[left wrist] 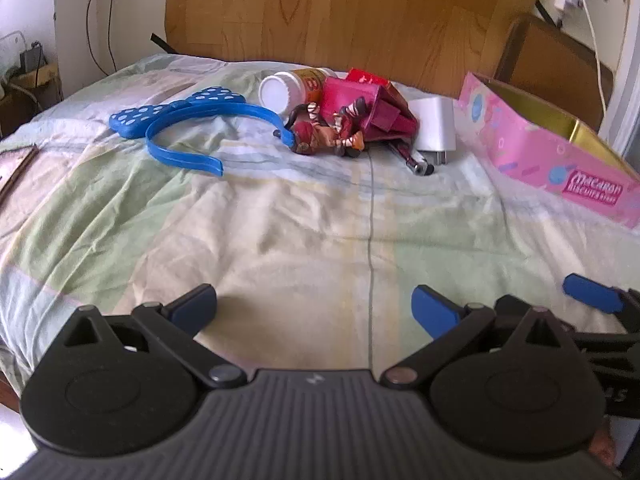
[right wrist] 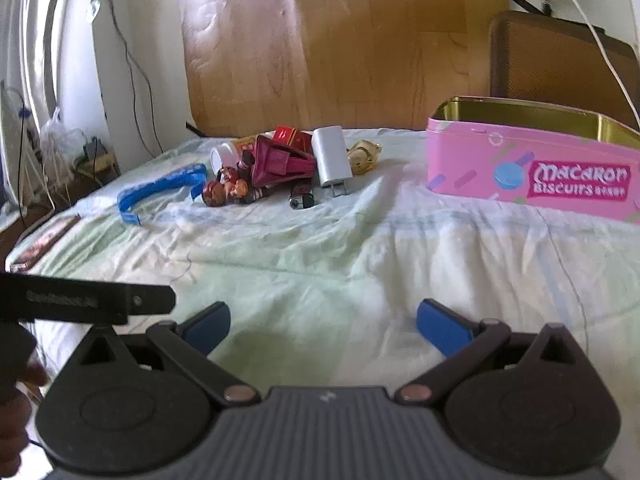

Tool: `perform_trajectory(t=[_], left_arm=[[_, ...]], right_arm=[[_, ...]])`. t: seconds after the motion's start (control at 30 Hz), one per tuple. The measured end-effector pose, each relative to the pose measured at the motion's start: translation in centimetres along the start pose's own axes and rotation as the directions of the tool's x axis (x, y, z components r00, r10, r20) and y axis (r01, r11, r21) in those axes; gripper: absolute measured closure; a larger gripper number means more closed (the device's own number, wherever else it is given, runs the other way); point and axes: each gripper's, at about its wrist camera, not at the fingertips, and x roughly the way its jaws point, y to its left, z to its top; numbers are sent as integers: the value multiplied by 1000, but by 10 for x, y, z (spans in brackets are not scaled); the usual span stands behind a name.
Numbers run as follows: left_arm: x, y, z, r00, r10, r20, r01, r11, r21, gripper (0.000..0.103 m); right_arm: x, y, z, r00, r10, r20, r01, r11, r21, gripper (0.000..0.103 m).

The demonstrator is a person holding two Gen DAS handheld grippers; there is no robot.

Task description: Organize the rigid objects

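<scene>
While both grippers' jaws gape wide, a pale sheet (left wrist: 280, 220) covers the bed beneath a wooden headboard (left wrist: 340, 12).

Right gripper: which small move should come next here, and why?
Probably advance the open right gripper toward the white charger: it holds nothing, the pile is ahead, and the charger lies nearest the open pink tin.

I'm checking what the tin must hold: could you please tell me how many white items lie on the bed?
2: a white charger at the pile's right edge, nearest the pink tin, and a white-capped bottle at the pile's back left. Others may be hidden underneath.
</scene>
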Motion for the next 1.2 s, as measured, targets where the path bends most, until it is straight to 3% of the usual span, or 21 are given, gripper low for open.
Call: perform_trajectory(t=[0.3, 0.43, 0.53, 0.63, 0.77, 0.9, 1.03, 1.2], left_arm=[[0, 0, 9, 1000, 22, 14, -23, 999, 45, 0], [-12, 7, 34, 992, 67, 104, -70, 997, 29, 0], [-21, 14, 51, 989, 56, 140, -52, 998, -30, 0], [-27, 18, 49, 986, 41, 163, -29, 997, -72, 0], [-16, 18, 35, 992, 51, 115, -41, 995, -87, 0], [-6, 23, 31, 996, 54, 72, -49, 996, -70, 0], [-6, 27, 30, 996, 58, 75, -51, 995, -85, 0], [-2, 26, 29, 996, 64, 58, -59, 995, -80, 0]], right_arm=[[-4, 1, 0, 1000, 7, 13, -7, 1000, 16, 0], [-6, 3, 30, 999, 15, 41, -14, 1000, -16, 0], [-9, 7, 58, 998, 12, 69, -9, 998, -55, 0], [-13, 9, 67, 994, -5, 109, 6, 1000, -8, 0], [-4, 12, 44, 995, -31, 98, 22, 996, 87, 0], [7, 24, 31, 999, -27, 36, 26, 1000, 12, 0], [5, 33, 29, 998, -21, 55, 23, 999, -36, 0], [11, 38, 27, 1000, -21, 18, 22, 998, -54, 0]])
